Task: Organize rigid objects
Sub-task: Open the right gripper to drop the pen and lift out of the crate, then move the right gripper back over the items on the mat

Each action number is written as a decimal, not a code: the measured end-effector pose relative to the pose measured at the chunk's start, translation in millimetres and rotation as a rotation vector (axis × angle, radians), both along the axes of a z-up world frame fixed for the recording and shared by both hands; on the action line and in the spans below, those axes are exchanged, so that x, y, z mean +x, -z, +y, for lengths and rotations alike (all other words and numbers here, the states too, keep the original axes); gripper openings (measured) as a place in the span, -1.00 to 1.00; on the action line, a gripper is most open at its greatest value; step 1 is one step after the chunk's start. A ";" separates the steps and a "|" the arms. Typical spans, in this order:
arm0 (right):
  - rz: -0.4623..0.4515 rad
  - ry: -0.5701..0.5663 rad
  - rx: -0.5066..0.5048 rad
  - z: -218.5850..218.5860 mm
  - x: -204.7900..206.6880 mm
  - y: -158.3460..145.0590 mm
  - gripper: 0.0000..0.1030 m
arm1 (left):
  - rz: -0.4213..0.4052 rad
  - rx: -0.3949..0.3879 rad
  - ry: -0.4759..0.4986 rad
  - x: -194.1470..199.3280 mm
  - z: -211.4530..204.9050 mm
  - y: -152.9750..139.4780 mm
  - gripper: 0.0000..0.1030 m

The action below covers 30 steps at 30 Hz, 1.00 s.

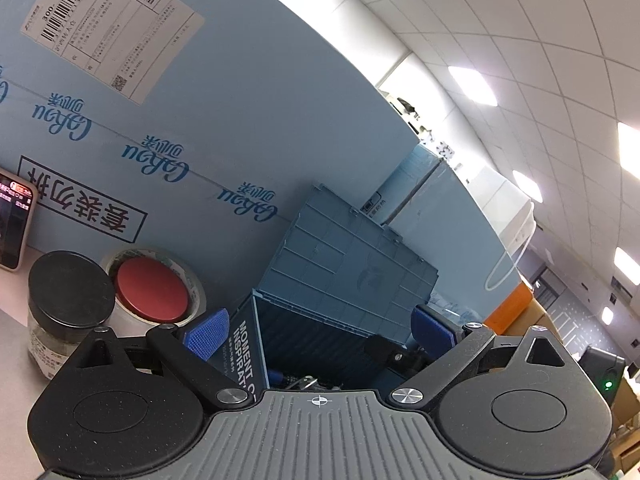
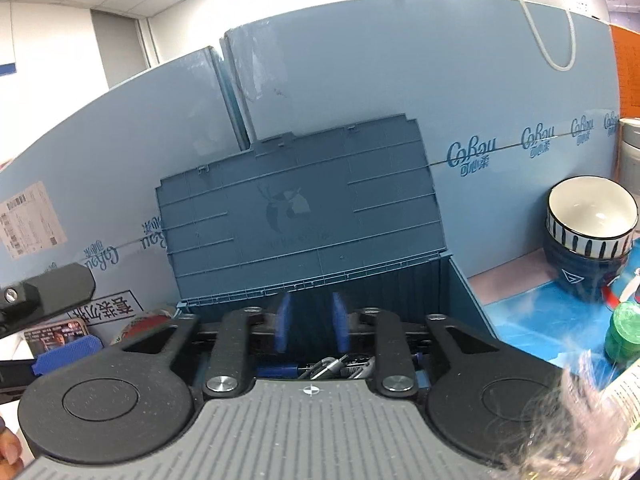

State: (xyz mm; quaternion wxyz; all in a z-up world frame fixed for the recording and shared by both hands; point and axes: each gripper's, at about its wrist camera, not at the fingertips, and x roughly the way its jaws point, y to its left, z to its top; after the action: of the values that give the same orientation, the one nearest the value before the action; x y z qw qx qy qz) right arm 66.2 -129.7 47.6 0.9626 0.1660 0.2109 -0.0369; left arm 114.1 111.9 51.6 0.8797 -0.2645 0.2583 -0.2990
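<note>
A blue plastic storage box (image 2: 460, 284) stands open with its lid (image 2: 296, 212) upright against light blue cartons; it also shows in the left wrist view (image 1: 344, 264). Pens and small metal items (image 2: 336, 366) lie inside. My right gripper (image 2: 310, 328) hovers over the box with its blue fingers (image 2: 285, 326) a narrow gap apart and nothing between them. My left gripper (image 1: 320, 332) is open wide and empty at the box's left side. A black-lidded glass jar (image 1: 66, 304) and a red lid (image 1: 152, 290) inside a tape roll sit to its left.
A phone (image 1: 14, 224) leans on the light blue carton (image 1: 240, 112). Two stacked bowls (image 2: 590, 232), a green-capped bottle (image 2: 624, 332) and a crinkled plastic wrapper (image 2: 580, 420) lie at the right on a blue mat (image 2: 532, 320).
</note>
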 end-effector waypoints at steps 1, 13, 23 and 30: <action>-0.004 -0.002 0.020 -2.2 -2.9 -2.3 -0.08 | -0.001 0.000 0.001 -0.3 -0.2 -0.3 0.93; -0.143 0.000 -0.004 -2.8 -48.7 -36.4 0.57 | -0.034 0.000 0.019 -7.5 -4.1 -7.5 0.93; -0.264 0.007 -0.088 -8.1 -103.1 -57.1 0.76 | -0.127 -0.001 0.044 -28.7 -11.8 -24.9 0.93; -0.349 0.009 -0.166 -11.6 -148.0 -63.7 0.87 | -0.236 0.043 0.071 -55.7 -27.4 -42.1 0.93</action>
State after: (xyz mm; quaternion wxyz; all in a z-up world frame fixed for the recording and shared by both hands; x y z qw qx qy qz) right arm -81.7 -141.3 111.3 0.9948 0.0909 0.0365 -0.0289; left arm 58.4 84.5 93.6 0.8984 -0.1994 0.1686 -0.3533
